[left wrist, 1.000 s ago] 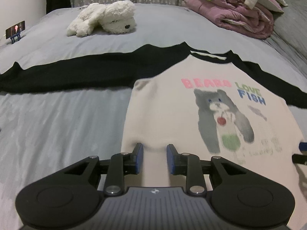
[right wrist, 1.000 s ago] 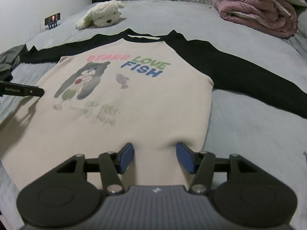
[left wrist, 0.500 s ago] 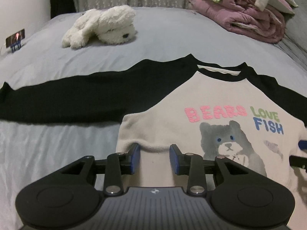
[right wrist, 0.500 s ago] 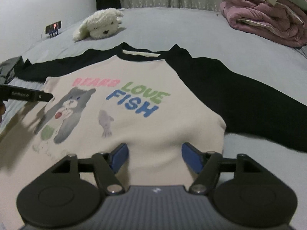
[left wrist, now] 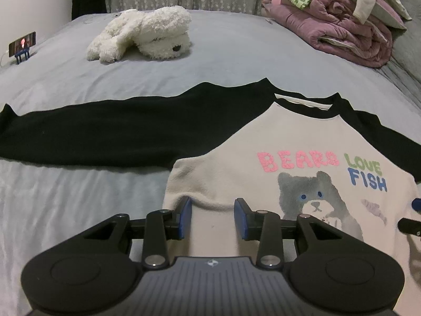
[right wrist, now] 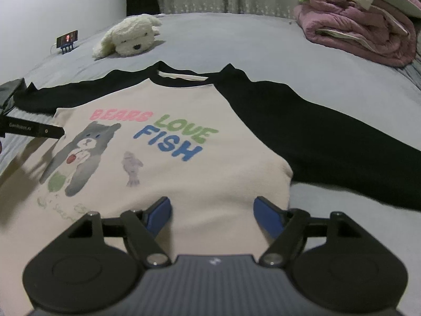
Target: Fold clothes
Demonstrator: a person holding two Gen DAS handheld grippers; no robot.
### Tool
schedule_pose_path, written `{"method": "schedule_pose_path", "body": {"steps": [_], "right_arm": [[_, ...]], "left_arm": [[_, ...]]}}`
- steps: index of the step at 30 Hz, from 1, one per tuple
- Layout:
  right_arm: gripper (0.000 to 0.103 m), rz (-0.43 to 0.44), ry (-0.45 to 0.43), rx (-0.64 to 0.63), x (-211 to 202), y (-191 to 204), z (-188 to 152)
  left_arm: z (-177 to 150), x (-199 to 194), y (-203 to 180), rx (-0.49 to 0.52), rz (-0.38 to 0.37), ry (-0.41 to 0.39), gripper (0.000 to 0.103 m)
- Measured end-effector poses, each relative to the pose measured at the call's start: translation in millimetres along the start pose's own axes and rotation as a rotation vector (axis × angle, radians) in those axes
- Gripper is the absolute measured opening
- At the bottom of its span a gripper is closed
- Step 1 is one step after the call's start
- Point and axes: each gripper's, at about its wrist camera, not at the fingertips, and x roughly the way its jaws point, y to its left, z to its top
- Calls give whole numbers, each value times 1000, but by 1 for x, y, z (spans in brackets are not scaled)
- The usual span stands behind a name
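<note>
Cream cotton with black raglan sleeves: we find the shirt (right wrist: 200,158) lying flat, print side up, on the grey bed (right wrist: 236,39). The print shows a bear, a fish and "BEARS LOVE FISH". Its collar points toward the plush dog (right wrist: 129,36) at the far end, and the sleeves stretch crosswise. Our left gripper (left wrist: 213,217) sits over the shirt's left edge, jaws opening, cloth between but unpinched. Our right gripper (right wrist: 211,217) is opening wider over the right side, holding nothing.
</note>
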Motion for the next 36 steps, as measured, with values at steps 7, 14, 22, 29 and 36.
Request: {"method": "schedule_pose_path", "body": {"steps": [7, 14, 22, 29, 36], "right_arm": [[77, -13, -4, -10, -2, 3, -2], [99, -8, -19, -14, 3, 12, -8], [103, -1, -39, 3, 8, 15, -12], [103, 6, -39, 114, 6, 10, -8], [103, 6, -93, 170, 5, 9, -12]], "left_arm": [[-2, 0, -2, 11, 12, -6, 38], [-6, -1, -7, 32, 29, -21, 41], [-9, -1, -9, 23, 42, -35, 44], [-8, -2, -7, 11, 29, -29, 45], [-9, -2, -5, -20, 15, -31, 47]]}}
